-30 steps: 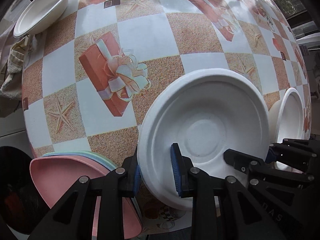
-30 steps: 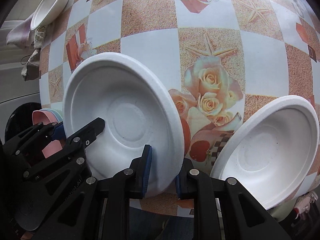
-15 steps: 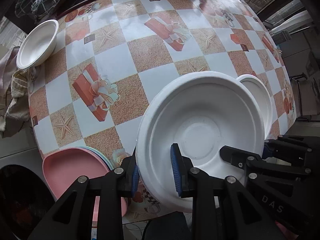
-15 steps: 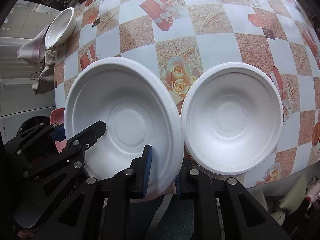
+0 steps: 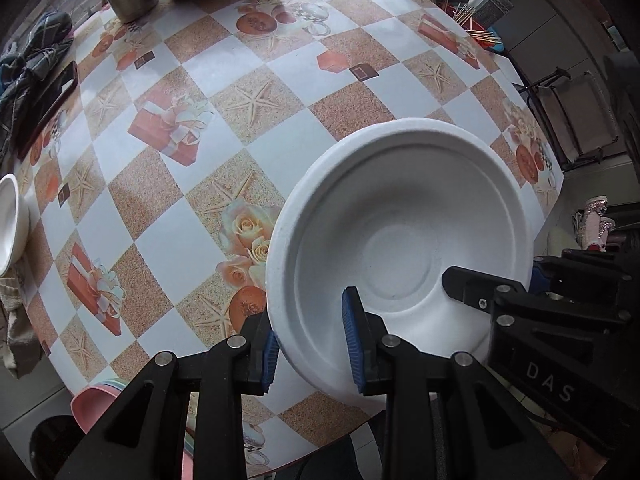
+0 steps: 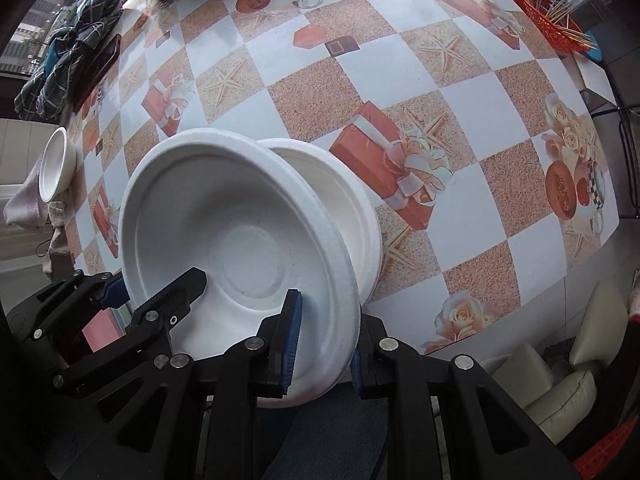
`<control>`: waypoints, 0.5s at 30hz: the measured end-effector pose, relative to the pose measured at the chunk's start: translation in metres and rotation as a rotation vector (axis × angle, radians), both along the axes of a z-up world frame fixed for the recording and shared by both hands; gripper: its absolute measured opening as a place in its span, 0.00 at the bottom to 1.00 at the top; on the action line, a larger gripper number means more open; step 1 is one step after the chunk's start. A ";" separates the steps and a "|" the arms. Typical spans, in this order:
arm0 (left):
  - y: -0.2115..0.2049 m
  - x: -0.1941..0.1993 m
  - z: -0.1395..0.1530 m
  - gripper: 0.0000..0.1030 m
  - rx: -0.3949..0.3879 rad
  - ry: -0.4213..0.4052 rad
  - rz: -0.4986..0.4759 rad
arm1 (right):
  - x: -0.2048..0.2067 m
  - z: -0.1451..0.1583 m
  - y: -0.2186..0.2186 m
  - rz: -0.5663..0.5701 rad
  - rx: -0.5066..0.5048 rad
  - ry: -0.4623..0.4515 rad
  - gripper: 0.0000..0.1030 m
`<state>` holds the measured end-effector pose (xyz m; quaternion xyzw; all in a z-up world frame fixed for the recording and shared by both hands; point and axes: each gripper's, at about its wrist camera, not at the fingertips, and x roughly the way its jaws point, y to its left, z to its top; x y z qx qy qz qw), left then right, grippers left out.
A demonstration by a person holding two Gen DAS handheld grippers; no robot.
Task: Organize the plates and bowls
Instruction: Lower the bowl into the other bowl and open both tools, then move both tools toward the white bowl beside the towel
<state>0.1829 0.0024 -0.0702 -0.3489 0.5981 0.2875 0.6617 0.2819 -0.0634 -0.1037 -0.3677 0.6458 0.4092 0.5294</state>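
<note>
Above the near edge of the checkered-cloth bench, a wide white foam bowl is held tilted in the air, pinched at opposite sides of its rim by both tongs: the left tongs clenched on its left side, the right tongs on its right. Partly hidden behind it, a second white foam bowl sits on the bench. Farther left, a small white bowl rests near the bench's edge.
</note>
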 end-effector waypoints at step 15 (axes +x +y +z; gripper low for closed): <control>0.011 -0.071 0.010 0.67 -0.043 -0.018 0.131 | 0.030 0.009 -0.001 -0.097 0.025 -0.040 0.76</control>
